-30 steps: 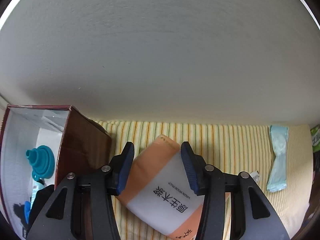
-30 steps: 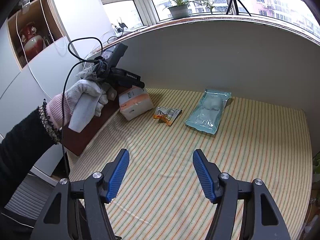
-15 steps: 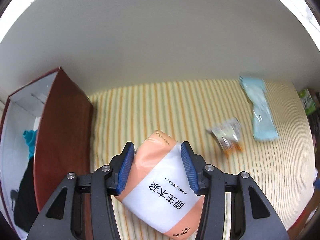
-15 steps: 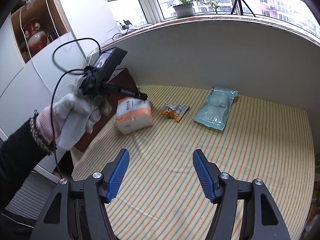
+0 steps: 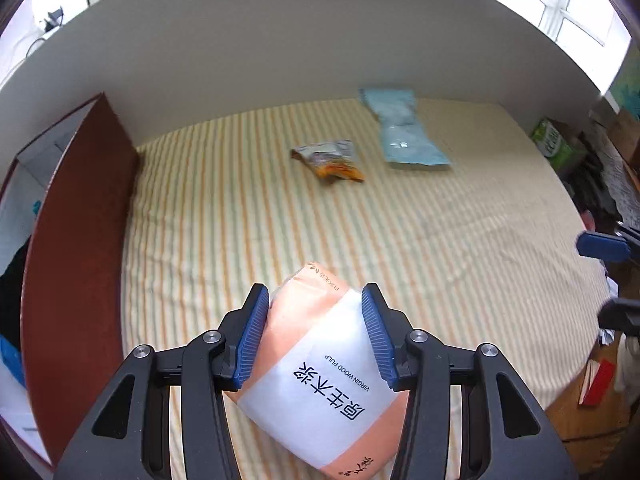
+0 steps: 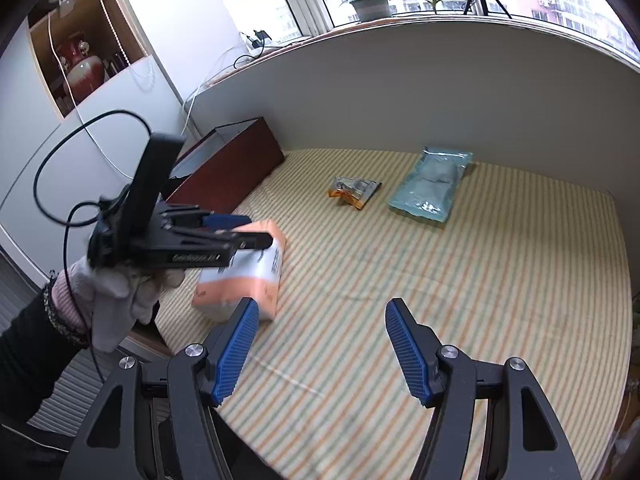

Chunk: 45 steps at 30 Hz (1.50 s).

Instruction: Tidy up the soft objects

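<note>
My left gripper [image 5: 316, 336] is shut on an orange-and-white tissue pack [image 5: 320, 376] and holds it above the near left part of the striped mattress [image 5: 440, 240]. In the right wrist view the left gripper [image 6: 244, 236] and the pack [image 6: 244, 276] hang at the mattress's left edge. An orange snack packet [image 5: 330, 158] and a light-blue sealed pack [image 5: 404, 132] lie at the far side. They also show in the right wrist view: the packet [image 6: 354, 191], the blue pack [image 6: 430, 188]. My right gripper [image 6: 322, 344] is open and empty above the mattress's front.
A dark red open box [image 5: 76, 216] stands along the mattress's left side, also seen in the right wrist view [image 6: 228, 160]. A grey wall panel [image 6: 400, 88] bounds the far side. Clutter and a green carton [image 5: 554, 142] lie off the right edge.
My left gripper has lifted the tissue pack and pulled it back from beside the red box toward the near left edge of the mattress. The right gripper has barely moved.
</note>
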Motion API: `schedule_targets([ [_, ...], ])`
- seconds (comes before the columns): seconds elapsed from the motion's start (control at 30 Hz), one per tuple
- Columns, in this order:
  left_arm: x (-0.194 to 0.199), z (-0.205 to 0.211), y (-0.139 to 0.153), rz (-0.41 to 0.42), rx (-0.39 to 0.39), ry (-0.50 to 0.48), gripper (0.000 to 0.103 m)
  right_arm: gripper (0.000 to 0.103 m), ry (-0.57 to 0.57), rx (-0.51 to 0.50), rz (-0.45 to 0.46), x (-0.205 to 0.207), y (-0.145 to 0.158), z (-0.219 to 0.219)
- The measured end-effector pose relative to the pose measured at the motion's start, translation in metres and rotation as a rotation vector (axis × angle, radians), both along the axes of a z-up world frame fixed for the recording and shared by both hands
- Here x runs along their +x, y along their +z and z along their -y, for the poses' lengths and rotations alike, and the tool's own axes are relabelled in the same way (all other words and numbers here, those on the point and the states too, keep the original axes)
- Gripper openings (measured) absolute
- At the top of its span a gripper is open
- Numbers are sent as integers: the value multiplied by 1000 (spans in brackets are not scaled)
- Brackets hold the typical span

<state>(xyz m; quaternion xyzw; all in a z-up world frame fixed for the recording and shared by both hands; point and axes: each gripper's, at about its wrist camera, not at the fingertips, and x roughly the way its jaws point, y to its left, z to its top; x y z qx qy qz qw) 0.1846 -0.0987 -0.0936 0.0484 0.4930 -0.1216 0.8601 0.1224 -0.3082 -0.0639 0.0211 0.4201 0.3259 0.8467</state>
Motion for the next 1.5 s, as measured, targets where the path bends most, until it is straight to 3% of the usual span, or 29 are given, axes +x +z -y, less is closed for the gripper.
schedule_targets([
  [0.23,-22,-18,39,103,-101,39,48,62,4,11,-26,-10,-2,16],
  [0.3,-35,-27,46,137,-106,70,57,62,-2,20,-35,-10,-1,21],
  [0.4,-56,-38,46,160,-130,93,62,62,-6,58,-65,-10,-2,24],
  [0.6,-86,-56,18,95,-210,155,62,62,-9,36,-63,-16,1,7],
  [0.7,-94,-54,10,112,-198,131,62,62,-15,16,-55,-19,2,-6],
  [0.8,-97,-58,3,113,-241,100,62,62,-32,-10,-59,-17,0,-25],
  [1.07,-99,-73,-21,68,-321,9,62,62,-98,-18,-196,9,-24,-85],
  [1.3,-96,-78,-26,51,-376,-39,62,62,-40,-172,-217,21,-35,-140],
  [1.5,-89,-81,-31,31,-395,-30,62,62,6,-211,-247,37,-40,-160],
])
